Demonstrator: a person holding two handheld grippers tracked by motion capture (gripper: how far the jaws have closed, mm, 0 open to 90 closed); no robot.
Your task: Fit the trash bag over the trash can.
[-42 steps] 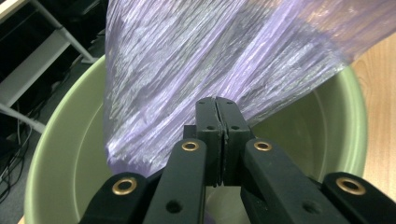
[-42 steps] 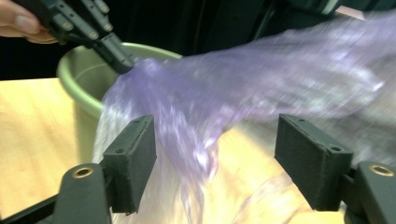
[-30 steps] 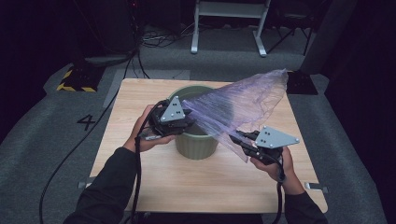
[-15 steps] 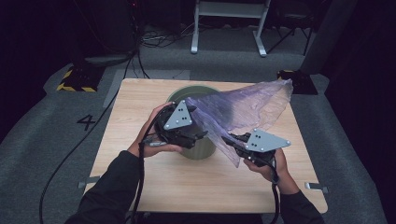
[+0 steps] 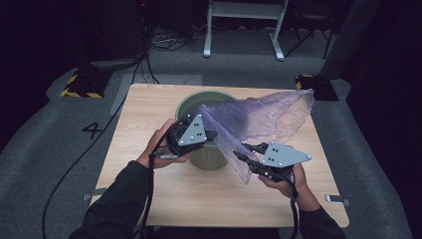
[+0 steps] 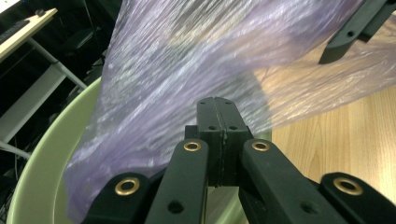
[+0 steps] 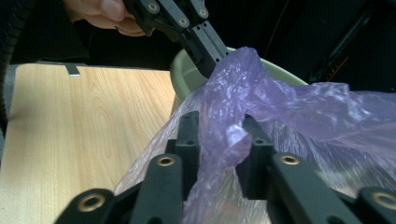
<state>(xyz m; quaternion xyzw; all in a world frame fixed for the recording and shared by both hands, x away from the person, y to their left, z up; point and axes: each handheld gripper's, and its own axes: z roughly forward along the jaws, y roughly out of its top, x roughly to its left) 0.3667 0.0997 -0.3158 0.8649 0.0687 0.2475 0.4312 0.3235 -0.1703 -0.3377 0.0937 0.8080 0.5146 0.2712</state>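
in the high view the purple bag (image 5: 259, 119) stretches over the green bin (image 5: 206, 149) on the table (image 5: 149, 109), in the left gripper view the left tool (image 6: 217, 116) has just clamped its edge, and in the right gripper view the right tool (image 7: 219, 135), just easing wider, has a bunched fold between its jaws.

Bin (image 5: 211, 159) mid-table (image 5: 149, 114); bag (image 5: 259, 119) draped from bin rim rightward over table.
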